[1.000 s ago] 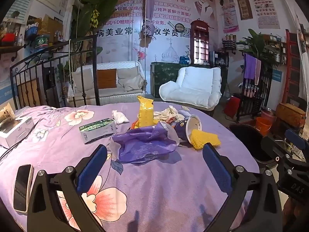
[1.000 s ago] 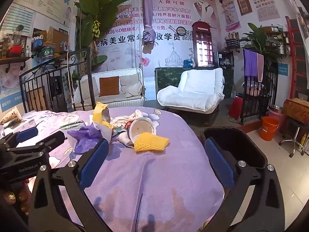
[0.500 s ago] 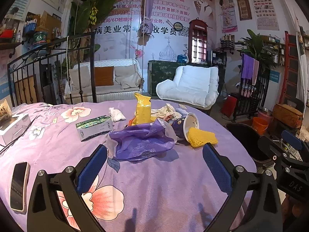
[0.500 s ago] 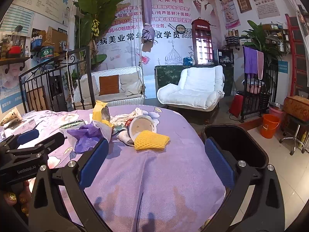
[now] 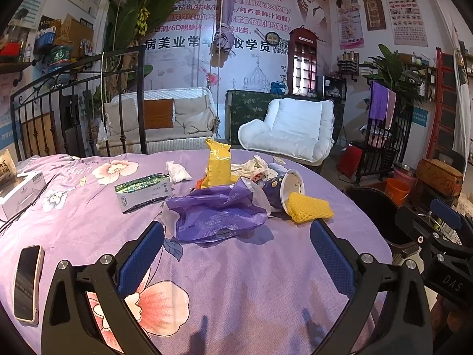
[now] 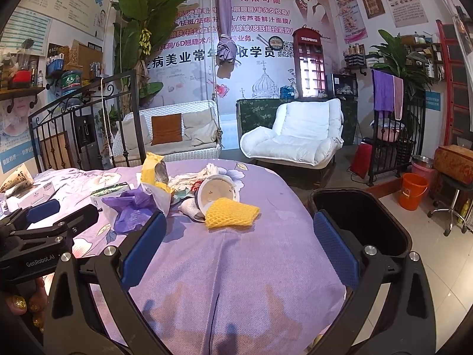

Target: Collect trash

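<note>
Purple floral cloth (image 5: 242,290) filled the lower frame. Both the left gripper (image 5: 236,254) and right gripper (image 6: 240,244) hovered wide apart, holding nothing. Mid-frame lay the trash: purple bag (image 5: 218,216), yellow foam net (image 6: 232,212), tipped cup (image 6: 217,192). Best to pinch the net's near edge low, then carry it right to the black bin (image 6: 369,222).

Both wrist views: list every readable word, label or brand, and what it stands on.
"GenRobot.AI": left gripper body.
"DAS": right gripper body.
"TELEPHONE": red phone booth.
"you unlimited", "无限可能": wall banner.
Print on the purple bag, green box and side posters: too small or blurred.
</note>
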Motion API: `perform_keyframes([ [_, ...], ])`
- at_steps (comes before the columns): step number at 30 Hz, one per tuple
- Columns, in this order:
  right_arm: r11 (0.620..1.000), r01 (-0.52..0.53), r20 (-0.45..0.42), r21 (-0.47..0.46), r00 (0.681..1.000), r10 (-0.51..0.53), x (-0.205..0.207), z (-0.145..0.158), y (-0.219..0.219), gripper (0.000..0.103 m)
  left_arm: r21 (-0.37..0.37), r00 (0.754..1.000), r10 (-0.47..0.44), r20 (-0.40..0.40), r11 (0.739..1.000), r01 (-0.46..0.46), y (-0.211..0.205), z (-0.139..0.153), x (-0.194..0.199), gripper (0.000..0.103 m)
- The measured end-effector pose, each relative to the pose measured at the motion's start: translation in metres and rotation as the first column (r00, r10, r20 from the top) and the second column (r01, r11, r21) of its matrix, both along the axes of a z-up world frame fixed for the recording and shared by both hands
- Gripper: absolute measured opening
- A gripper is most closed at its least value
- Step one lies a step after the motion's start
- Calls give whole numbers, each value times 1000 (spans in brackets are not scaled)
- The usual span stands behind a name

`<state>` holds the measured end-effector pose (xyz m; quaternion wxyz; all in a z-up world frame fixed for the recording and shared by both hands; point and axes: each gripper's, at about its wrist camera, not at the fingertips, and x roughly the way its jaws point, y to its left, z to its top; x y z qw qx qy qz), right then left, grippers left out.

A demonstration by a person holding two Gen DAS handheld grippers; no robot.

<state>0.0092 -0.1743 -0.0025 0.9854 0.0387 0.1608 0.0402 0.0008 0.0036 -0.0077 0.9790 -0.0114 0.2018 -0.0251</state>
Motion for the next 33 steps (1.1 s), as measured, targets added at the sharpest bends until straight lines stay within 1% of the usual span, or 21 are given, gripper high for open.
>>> perform_keyframes([
  [33, 1000, 3, -11, -4, 1000, -3, 4, -3, 3, 98, -1, 1000, -2, -9, 1000, 2, -1, -4, 0, 98],
])
